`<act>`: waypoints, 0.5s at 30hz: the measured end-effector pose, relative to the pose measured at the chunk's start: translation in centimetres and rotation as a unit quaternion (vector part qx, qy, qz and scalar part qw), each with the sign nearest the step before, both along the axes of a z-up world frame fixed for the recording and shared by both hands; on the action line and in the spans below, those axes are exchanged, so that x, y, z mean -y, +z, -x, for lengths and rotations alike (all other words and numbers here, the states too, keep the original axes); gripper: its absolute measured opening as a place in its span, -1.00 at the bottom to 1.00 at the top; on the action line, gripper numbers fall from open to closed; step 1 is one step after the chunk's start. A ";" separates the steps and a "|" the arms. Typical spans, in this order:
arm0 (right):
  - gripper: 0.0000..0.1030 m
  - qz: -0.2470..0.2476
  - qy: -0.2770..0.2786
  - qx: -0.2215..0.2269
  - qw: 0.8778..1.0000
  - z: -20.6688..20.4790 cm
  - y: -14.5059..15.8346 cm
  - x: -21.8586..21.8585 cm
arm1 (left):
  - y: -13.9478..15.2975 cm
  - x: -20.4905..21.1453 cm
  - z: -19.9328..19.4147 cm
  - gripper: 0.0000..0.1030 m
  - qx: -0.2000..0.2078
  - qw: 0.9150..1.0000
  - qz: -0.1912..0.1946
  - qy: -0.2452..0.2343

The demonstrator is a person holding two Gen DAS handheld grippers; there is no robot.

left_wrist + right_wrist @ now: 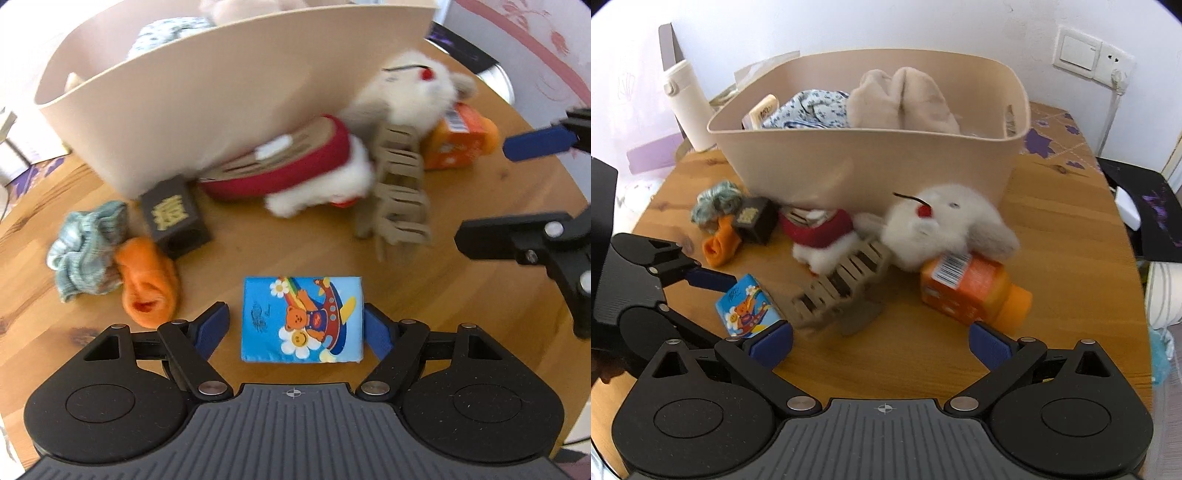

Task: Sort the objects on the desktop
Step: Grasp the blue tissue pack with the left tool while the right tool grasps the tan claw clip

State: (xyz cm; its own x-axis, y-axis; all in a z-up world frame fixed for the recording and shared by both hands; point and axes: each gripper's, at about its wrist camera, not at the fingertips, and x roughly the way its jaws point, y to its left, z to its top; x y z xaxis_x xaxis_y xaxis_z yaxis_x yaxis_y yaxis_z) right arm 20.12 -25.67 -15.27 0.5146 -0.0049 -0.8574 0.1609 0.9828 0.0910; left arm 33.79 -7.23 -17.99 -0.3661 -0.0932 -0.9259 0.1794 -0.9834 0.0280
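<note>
A blue tissue pack [301, 319] printed with a cartoon bear lies flat on the wooden table [266, 251]. My left gripper [295, 326] points down over it, open, one blue pad on each side of the pack; a gap shows at the left pad. In the right wrist view the same pack [746, 306] sits beside the left gripper's blue finger [709, 278]. My right gripper [881, 343] is open over bare wood, with nothing between its fingers. Just beyond it lie a beige claw clip [842, 291] and an orange box [971, 291].
A beige basket [868, 166] holding cloth and plush stands behind. In front of it lie a white plush toy [945, 229], a red-rimmed plush piece [820, 229], a dark box [753, 219], an orange sock [147, 288] and a teal sock [85, 251]. A white bottle [687, 107] stands at back left.
</note>
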 end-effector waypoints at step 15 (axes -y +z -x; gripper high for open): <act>1.00 -0.041 -0.027 -0.018 0.999 -4.0 -2.9 -2.0 | -0.1 3.7 -0.4 0.53 -0.006 0.999 0.001 0.045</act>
